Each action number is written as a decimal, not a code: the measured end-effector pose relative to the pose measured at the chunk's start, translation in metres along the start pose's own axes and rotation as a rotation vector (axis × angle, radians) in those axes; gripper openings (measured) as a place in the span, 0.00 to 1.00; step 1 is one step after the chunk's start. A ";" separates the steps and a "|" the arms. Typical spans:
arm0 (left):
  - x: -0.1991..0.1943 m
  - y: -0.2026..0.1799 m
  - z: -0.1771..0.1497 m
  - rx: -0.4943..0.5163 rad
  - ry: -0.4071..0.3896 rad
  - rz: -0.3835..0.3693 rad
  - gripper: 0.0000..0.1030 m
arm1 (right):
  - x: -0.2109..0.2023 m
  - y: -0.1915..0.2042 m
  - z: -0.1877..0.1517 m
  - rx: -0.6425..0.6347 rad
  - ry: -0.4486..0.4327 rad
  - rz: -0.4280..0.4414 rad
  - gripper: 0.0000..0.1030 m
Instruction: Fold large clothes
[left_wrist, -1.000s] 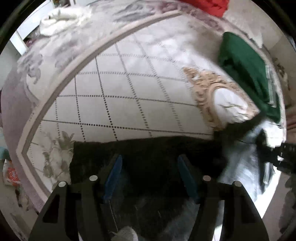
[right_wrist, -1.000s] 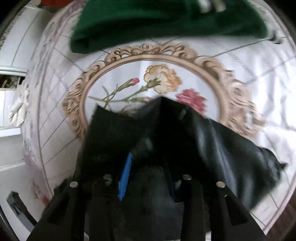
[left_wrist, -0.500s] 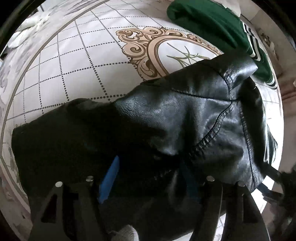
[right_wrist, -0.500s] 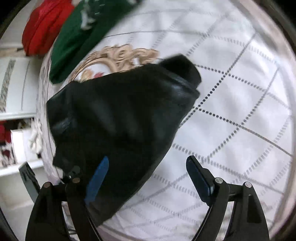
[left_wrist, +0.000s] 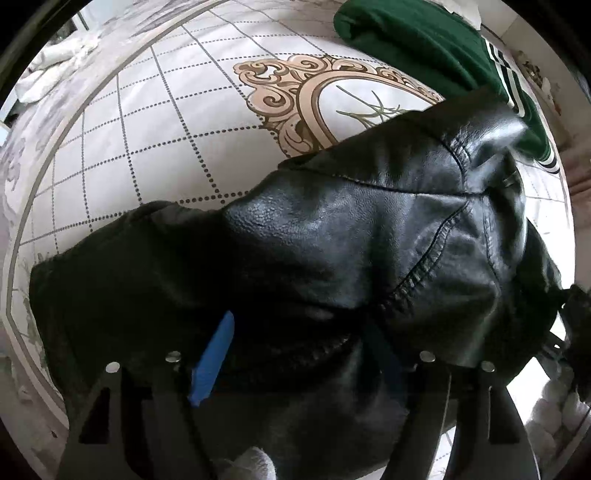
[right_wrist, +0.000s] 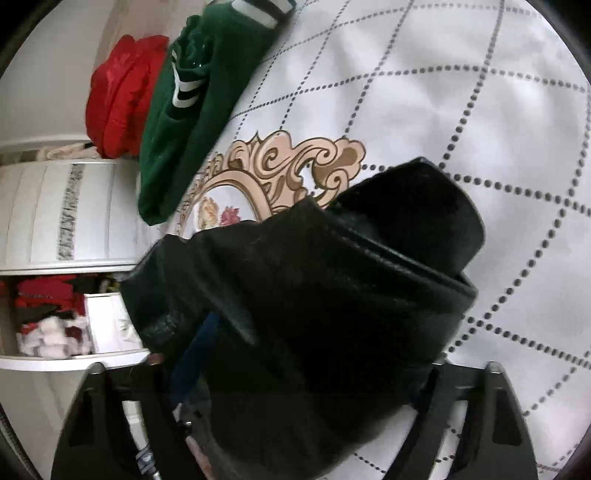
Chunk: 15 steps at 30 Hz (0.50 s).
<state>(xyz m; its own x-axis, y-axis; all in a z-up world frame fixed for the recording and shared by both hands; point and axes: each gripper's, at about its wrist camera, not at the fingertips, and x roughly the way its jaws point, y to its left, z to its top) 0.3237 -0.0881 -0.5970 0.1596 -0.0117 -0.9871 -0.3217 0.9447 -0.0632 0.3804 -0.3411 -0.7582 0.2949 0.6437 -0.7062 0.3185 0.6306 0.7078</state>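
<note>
A white bedspread (left_wrist: 155, 122) with a dotted diamond grid and an ornate gold scroll frame (left_wrist: 295, 96) fills most of both views. On top of it, filling the lower and middle part of each frame, lies a bunched black leather jacket (left_wrist: 351, 240), its grain and stitched seams plain in the left wrist view and its thick rolled edge (right_wrist: 413, 221) showing at centre right of the right wrist view. The jacket covers part of the gold frame.

A folded green garment (left_wrist: 424, 40) with white stripes lies at the upper right of the left wrist view, just beyond the jacket; in the right wrist view it sits upper left, with a red garment (right_wrist: 118, 96) right beside it. White shelving (right_wrist: 62, 210) with red and white clothes on it runs down the left edge of that view. A crumpled white cloth (left_wrist: 51, 70) lies at the upper left of the left wrist view.

The left gripper (left_wrist: 295, 365) is at the bottom of its frame, its fingers set wide with leather heaped between and over them; one blue pad (left_wrist: 212, 360) is bare, and I cannot tell whether they grasp anything. The right gripper (right_wrist: 299, 373) is likewise buried in the jacket, and I cannot tell its grasp either.
</note>
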 end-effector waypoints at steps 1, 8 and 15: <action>0.001 0.000 0.000 0.001 0.002 0.002 0.74 | -0.003 -0.002 -0.001 0.017 -0.008 0.020 0.24; 0.009 -0.001 0.000 -0.004 -0.006 -0.014 0.85 | -0.048 0.039 -0.018 -0.008 -0.089 0.091 0.14; 0.011 0.000 0.019 0.013 0.011 -0.122 0.98 | -0.098 0.105 -0.038 -0.098 -0.167 0.114 0.12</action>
<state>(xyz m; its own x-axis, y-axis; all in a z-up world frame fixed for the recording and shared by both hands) 0.3437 -0.0823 -0.6054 0.1866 -0.1302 -0.9738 -0.2883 0.9403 -0.1809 0.3508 -0.3213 -0.6142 0.4716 0.6379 -0.6088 0.1873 0.6022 0.7761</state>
